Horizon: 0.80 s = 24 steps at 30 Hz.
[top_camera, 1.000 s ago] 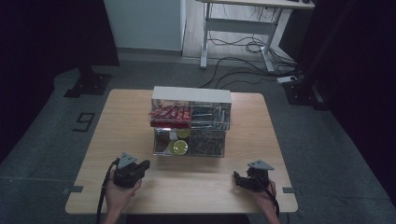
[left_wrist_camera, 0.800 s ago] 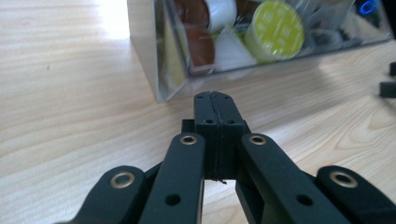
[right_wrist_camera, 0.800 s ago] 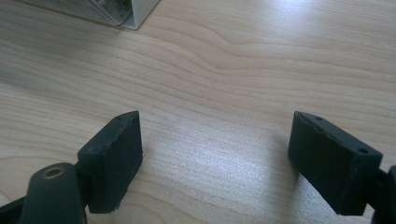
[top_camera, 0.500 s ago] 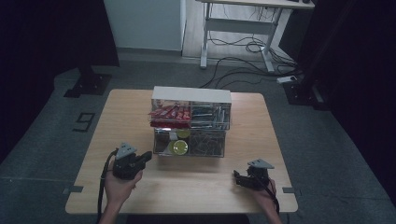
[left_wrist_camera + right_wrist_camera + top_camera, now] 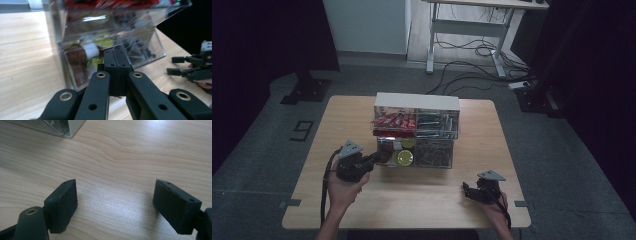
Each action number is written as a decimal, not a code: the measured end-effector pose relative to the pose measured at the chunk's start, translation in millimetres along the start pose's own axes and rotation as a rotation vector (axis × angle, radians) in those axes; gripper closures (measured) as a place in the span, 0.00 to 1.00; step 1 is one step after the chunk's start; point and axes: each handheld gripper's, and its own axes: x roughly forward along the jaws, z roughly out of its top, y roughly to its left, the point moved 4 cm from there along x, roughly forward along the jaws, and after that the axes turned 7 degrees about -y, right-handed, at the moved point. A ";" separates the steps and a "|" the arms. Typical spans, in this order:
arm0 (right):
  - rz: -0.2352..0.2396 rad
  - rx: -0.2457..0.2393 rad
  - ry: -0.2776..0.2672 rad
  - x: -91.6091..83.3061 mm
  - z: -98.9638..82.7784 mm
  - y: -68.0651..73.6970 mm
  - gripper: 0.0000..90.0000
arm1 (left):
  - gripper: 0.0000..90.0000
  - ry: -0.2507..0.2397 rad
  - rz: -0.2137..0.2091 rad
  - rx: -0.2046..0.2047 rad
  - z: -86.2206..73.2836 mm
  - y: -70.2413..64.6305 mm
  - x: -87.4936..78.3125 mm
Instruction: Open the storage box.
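Grippers: two point(image 5: 374, 159) point(image 5: 466, 190); organizer point(image 5: 417, 101): one.

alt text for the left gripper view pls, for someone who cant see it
The left gripper, its two black jaws pressed shut with nothing between them, points at the lower front of a clear plastic drawer unit on a light wooden table. Blurred round brown, white and yellow-green items sit behind the clear wall. At the right edge, the right gripper rests open in a hand.
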 end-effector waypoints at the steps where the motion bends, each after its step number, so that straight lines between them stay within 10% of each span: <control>1: 0.000 0.001 0.000 0.0 0.0 0.0 0.21 | 1.00 -0.002 -0.012 0.000 2.7 -1.6 0.8; 24: -0.003 0.000 -0.001 -0.5 -0.2 -0.9 0.22 | 1.00 0.000 -0.047 0.004 33.2 -6.7 15.2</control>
